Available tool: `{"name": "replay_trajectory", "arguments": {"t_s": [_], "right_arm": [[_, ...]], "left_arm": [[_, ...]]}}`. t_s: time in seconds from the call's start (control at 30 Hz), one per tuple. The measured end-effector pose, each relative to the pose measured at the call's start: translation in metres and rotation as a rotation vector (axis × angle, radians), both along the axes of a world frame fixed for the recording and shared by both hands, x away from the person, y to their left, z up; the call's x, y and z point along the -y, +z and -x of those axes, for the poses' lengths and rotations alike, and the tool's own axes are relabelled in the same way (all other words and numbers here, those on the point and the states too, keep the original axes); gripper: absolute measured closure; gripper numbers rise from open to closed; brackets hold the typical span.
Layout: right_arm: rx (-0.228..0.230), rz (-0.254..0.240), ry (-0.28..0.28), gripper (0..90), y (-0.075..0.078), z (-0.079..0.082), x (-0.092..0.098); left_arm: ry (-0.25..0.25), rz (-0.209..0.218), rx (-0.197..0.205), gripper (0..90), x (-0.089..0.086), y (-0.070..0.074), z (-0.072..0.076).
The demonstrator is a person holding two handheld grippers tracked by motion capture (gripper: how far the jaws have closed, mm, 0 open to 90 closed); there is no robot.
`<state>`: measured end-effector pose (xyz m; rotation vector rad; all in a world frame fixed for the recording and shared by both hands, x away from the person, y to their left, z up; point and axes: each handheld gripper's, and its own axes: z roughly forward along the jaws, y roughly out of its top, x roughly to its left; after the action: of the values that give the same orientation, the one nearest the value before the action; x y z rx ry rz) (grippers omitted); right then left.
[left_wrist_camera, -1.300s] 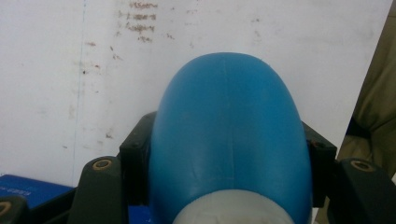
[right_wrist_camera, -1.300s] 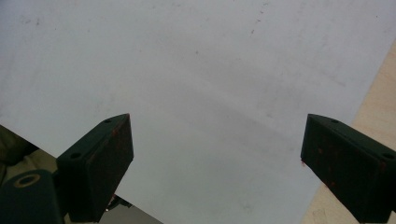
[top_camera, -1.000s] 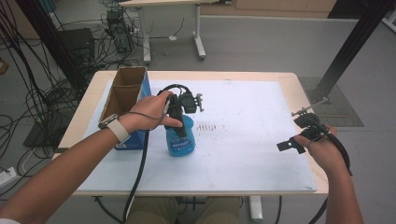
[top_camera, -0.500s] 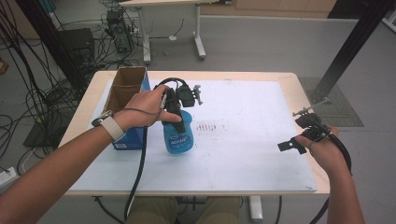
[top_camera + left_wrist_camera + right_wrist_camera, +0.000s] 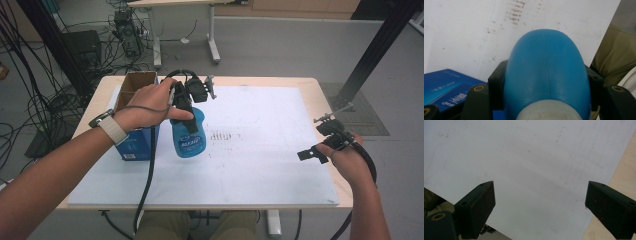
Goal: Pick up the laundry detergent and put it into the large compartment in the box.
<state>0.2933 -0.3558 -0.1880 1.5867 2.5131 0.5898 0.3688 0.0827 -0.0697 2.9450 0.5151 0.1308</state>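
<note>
The left claw (image 5: 192, 117), pinching the blue bottle (image 5: 189, 135) beside the open box (image 5: 134, 120), appears mid-lift, likely needing carrying next, while the right claw (image 5: 320, 142) waits spread.

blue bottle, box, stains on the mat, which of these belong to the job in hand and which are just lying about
In the job:
- blue bottle, clamped by the left gripper and held off the mat
- open blue box right beside it, likely where it goes

Lying about:
- brown stains on the white mat
- right gripper, fingers apart, idle at the table edge
</note>
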Motion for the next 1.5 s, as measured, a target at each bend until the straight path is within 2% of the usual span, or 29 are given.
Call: {"name": "replay_trajectory", "arguments": {"t_s": [0.17,0.37,0.57,0.83,1.07,1.2,1.5], "right_arm": [[-0.001,0.003,0.002,9.3,0.002,-0.002,-0.002],[0.004,0.006,0.008,9.3,0.004,-0.002,-0.004],[0.008,0.007,0.015,9.3,0.006,-0.003,-0.006],[0.021,0.016,0.039,9.3,0.011,-0.006,-0.014],[0.037,0.014,0.060,9.3,0.013,-0.009,-0.017],[0.033,0.012,0.061,9.3,0.013,-0.010,-0.018],[0.038,0.007,0.071,9.3,0.014,-0.011,-0.017]], "left_arm": [[0.017,0.007,0.010,38.1,-0.002,0.016,0.001],[0.030,-0.005,0.020,38.1,0.000,0.035,0.002],[0.065,0.004,0.035,38.1,-0.004,0.051,0.004],[0.126,0.008,0.013,38.1,-0.009,0.067,0.001],[0.176,0.018,0.021,38.1,-0.013,0.078,0.006],[0.227,0.030,0.021,38.1,-0.015,0.084,0.008],[0.297,0.025,0.023,38.1,-0.017,0.092,0.009]]}}
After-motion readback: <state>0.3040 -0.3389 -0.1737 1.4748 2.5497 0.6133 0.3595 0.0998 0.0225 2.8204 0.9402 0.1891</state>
